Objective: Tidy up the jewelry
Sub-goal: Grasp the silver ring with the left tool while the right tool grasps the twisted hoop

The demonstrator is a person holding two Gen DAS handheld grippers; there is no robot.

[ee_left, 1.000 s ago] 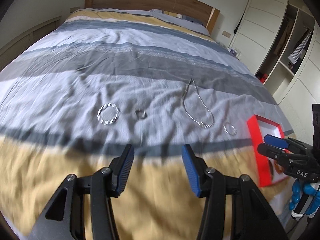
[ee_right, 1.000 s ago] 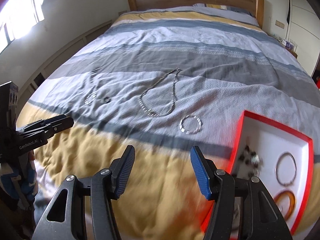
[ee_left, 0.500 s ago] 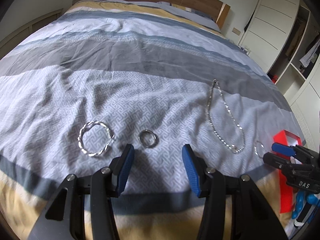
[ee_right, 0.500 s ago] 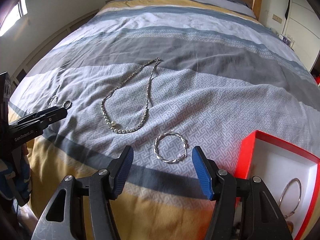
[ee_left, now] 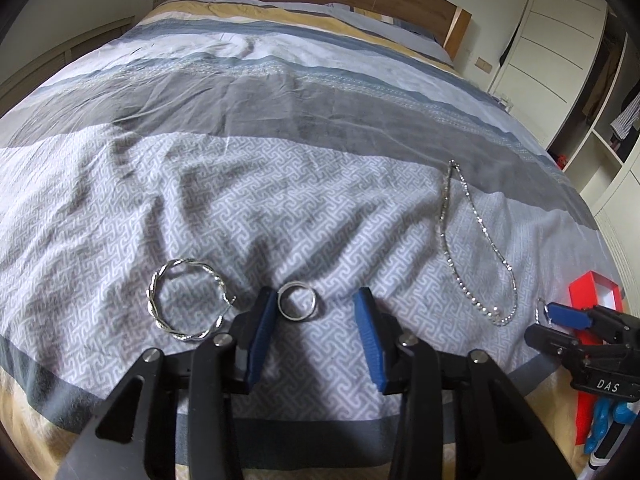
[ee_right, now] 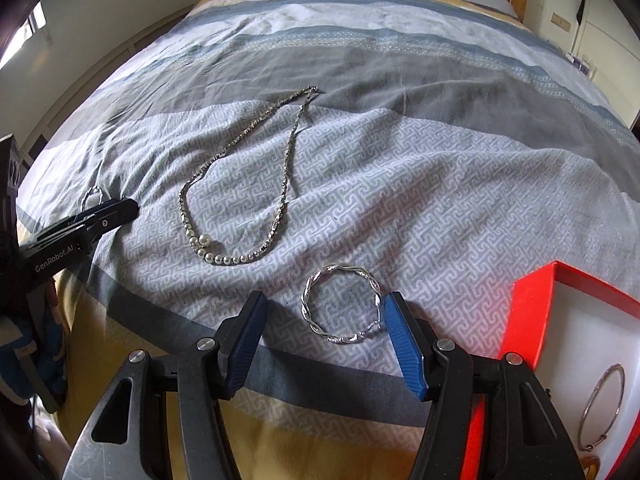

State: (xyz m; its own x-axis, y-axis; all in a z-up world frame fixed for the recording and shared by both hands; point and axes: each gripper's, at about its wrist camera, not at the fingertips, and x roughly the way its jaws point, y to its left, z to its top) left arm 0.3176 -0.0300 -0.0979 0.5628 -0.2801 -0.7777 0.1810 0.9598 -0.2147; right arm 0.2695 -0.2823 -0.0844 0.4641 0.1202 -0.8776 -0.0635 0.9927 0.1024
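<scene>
Blue-padded fingers point(ee_left: 260, 332) of the left gripper point(ee_left: 316, 334) spread wide around a small silver ring point(ee_left: 297, 301) lying on the striped bedspread point(ee_left: 280, 128), the ring near the left pad. Right gripper point(ee_right: 324, 342) fingers, equally wide, flank a twisted silver bangle point(ee_right: 341, 304) beside the red box point(ee_right: 532, 304). Between ring and bangle lies a pearl necklace point(ee_right: 240, 184).

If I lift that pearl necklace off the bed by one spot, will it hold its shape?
Probably not. The necklace is a thin chain lying in a loose loop, so it should sag and dangle. Its pearls bunch at one end, likely swinging lowest.
</scene>
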